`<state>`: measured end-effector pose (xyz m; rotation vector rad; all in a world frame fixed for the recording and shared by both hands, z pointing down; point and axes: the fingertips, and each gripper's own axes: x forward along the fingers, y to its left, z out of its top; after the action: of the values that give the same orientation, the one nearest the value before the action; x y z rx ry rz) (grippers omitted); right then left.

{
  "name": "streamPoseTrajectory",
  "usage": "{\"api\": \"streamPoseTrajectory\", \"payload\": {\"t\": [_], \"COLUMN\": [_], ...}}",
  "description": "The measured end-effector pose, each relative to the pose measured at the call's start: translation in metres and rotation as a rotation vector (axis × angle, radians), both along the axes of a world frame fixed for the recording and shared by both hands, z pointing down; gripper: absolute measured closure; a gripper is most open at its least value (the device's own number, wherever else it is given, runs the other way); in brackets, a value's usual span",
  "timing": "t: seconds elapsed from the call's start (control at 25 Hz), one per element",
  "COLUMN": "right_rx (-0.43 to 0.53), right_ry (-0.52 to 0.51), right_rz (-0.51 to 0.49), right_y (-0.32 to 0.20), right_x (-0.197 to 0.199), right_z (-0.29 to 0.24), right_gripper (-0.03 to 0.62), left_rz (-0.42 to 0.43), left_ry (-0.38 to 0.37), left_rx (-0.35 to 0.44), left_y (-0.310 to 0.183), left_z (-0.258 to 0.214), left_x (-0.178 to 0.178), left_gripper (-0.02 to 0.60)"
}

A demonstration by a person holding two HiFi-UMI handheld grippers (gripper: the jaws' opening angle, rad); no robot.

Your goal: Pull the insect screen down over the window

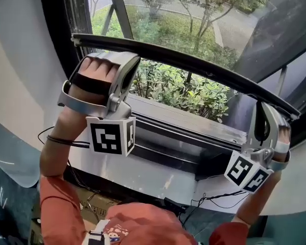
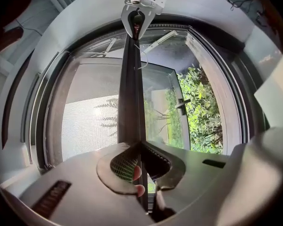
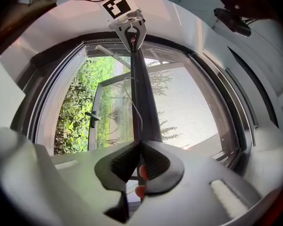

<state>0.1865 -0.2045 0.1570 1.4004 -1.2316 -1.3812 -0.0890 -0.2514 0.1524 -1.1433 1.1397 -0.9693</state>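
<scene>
Jaws on your left gripper are pressed together on the dark pull bar of the insect screen, with only the bar's thin edge between them. Your right gripper is clamped on the same bar in the same way. One holds near the bar's left end and the other near its right end, well apart.

The bar looks stiff and light, so it should take a firm pinch. The mesh hanging from it is soft and would likely tear or crease, so stay on the bar and never on the weave. Expect a roller to tug back, and the smooth bar may slide in the pads if your hold loosens. Draw both ends down evenly, because a skewed bar will probably bind in the side channels.

The bar runs straight out from each gripper toward the other, across the window opening. The mesh covers the glass above it. Below it, open shrubs show through the uncovered strip, and the lower frame lies beyond that. The bar has not yet met the frame, so some travel remains.
</scene>
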Motion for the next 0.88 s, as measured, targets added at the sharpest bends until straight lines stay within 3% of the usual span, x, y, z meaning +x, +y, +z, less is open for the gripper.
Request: {"api": "streamPoseTrajectory", "payload": {"t": [0.88], "right_rx": [-0.161], "right_ry": [-0.023], "right_rz": [0.019], "right_y": [0.005], "right_x": [-0.001], "right_z": [0.084], "right_gripper": [0.568], "left_rz": [-0.024], "left_ry": [-0.024], "left_rx": [-0.150], "left_y": [0.004], "left_z": [0.084], "left_x": [-0.001], "left_gripper": [0.557]}}
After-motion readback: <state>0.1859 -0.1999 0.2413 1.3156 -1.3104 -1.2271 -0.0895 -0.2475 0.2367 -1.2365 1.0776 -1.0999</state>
